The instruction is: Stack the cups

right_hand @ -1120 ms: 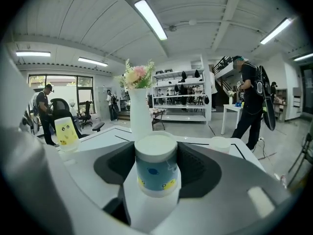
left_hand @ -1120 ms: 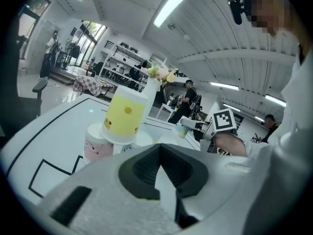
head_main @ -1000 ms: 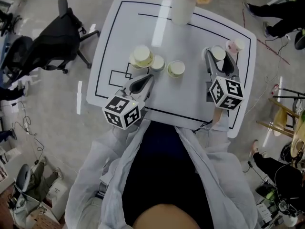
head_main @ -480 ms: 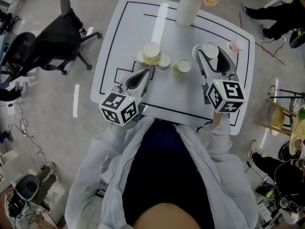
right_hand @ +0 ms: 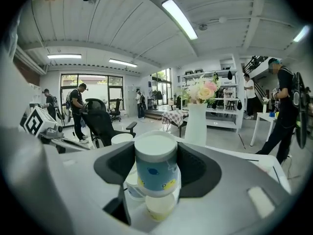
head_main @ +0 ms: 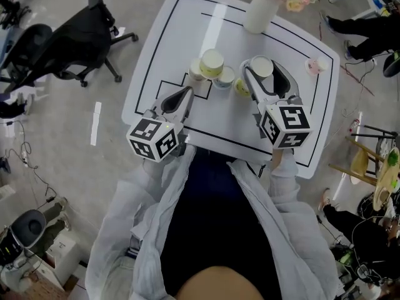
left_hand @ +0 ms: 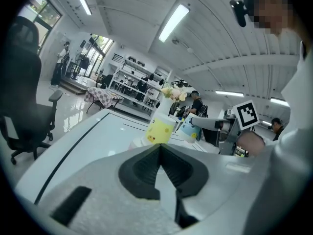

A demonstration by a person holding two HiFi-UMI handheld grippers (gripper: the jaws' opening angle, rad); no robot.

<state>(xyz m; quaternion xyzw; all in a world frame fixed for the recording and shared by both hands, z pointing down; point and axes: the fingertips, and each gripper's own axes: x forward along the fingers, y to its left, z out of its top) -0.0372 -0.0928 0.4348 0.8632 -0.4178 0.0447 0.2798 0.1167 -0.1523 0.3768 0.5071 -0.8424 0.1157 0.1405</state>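
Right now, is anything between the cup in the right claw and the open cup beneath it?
Nothing visible does: the blue cup held in the right claw hangs directly over the open cup, and nothing shows between them.

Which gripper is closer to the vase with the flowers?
Right. The right gripper, holding a cup, sits just short of the vase, on the person's side; the left gripper is farther back and off to its left.
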